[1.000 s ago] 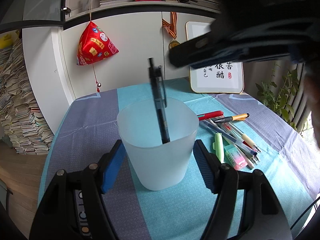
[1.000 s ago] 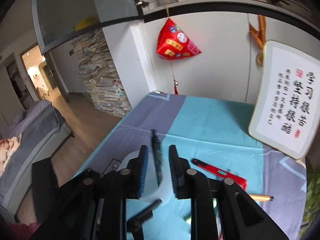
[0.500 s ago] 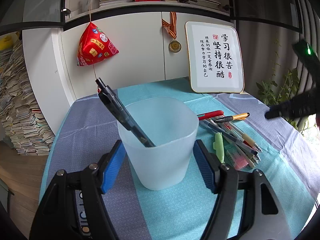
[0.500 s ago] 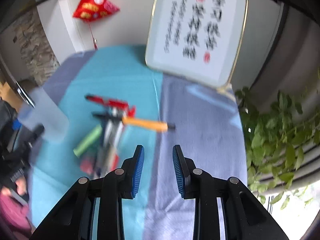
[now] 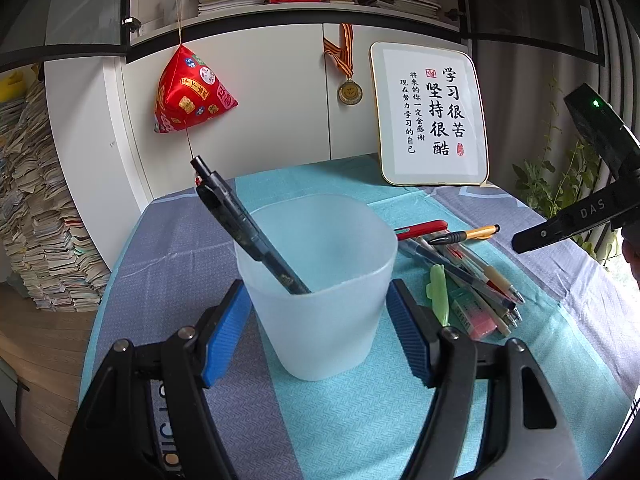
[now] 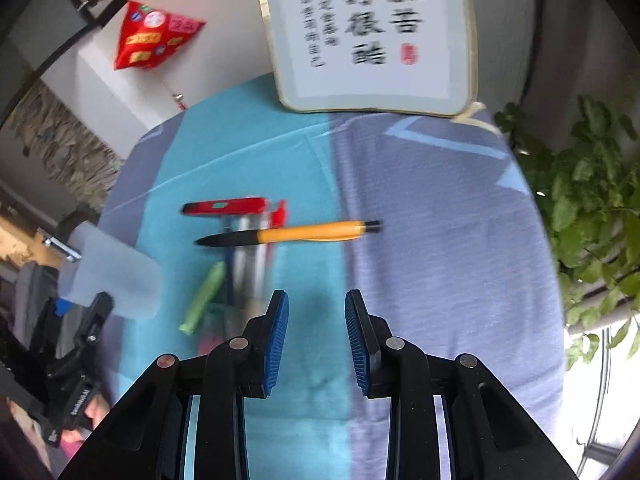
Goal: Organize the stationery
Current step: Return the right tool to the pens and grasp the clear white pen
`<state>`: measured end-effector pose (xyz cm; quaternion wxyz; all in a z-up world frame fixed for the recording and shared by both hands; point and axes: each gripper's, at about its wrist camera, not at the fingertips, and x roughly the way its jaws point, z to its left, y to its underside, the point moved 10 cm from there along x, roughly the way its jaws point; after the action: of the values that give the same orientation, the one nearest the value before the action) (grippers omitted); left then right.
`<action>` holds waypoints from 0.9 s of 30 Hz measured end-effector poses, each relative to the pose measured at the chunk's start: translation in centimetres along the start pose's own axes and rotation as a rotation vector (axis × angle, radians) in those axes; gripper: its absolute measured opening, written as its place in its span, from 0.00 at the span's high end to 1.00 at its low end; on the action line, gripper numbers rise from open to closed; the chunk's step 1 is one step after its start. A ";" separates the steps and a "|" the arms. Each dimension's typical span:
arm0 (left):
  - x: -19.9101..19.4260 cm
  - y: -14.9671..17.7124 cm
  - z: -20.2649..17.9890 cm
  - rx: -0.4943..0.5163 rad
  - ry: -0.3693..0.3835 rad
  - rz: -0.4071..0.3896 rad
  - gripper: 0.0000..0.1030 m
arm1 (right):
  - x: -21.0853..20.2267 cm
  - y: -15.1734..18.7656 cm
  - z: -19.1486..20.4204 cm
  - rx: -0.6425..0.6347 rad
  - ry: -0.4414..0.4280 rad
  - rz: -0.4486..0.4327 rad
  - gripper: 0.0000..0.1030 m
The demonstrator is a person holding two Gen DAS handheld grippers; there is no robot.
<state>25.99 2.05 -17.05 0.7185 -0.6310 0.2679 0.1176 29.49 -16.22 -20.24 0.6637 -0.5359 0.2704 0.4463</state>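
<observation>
My left gripper (image 5: pixel 318 312) is shut on a frosted white plastic cup (image 5: pixel 320 276), its blue pads pressed to both sides. A black pen (image 5: pixel 244 228) leans inside the cup toward the left rim. To the cup's right lies a heap of pens: an orange-and-black pen (image 5: pixel 464 235), a red pen (image 5: pixel 420 229), a green pen (image 5: pixel 438 294) and a pink eraser (image 5: pixel 478 318). My right gripper (image 6: pixel 316 332) is open and empty above the cloth, just short of the orange pen (image 6: pixel 308 233); the cup (image 6: pixel 116 276) is at its left.
A framed calligraphy board (image 5: pixel 430 116) leans at the table's back. A red pyramid ornament (image 5: pixel 190 94) and a medal (image 5: pixel 349 90) hang on the cabinet. A potted plant (image 6: pixel 588 200) stands off the right edge. Paper stacks (image 5: pixel 36 220) rise on the floor at left.
The black pen dropped from my right gripper into the cup and tipped toward the left rim. My right gripper swung away to the right and down over the pen heap.
</observation>
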 end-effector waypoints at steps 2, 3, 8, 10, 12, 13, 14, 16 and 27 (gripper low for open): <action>0.0 0.0 0.0 0.000 0.000 0.000 0.34 | 0.5 0.1 1.3 -0.032 -0.005 0.004 0.72; 0.0 0.0 0.0 0.000 0.000 0.000 0.34 | 0.8 0.2 1.8 -0.044 -0.011 0.010 0.72; 0.0 0.0 0.0 0.000 0.000 0.000 0.34 | 2.3 0.6 3.8 -0.095 -0.011 0.039 0.72; 0.0 0.0 0.0 0.000 0.000 0.000 0.34 | 3.2 1.0 4.1 -0.115 0.005 0.061 0.72; 0.0 0.0 0.0 0.000 0.000 0.000 0.34 | 3.4 1.1 4.3 -0.123 0.005 0.061 0.88; 0.0 -0.1 0.1 0.000 0.001 0.000 0.34 | 3.2 1.1 4.3 -0.127 0.013 0.055 0.89; 0.0 -0.1 0.1 0.000 0.001 0.000 0.34 | 2.9 1.1 4.2 -0.139 0.042 0.039 0.89; 0.0 -0.1 0.0 -0.001 0.001 0.000 0.33 | 1.6 1.2 4.0 -0.172 0.064 0.015 0.89; -0.2 -0.1 0.1 0.002 -0.002 0.002 0.33 | -3.1 8.6 -2.6 -0.204 0.215 0.146 0.89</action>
<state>25.91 2.14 -16.91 0.7193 -0.6299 0.2680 0.1184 20.79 -19.38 -22.36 0.5389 -0.6241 0.3313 0.4586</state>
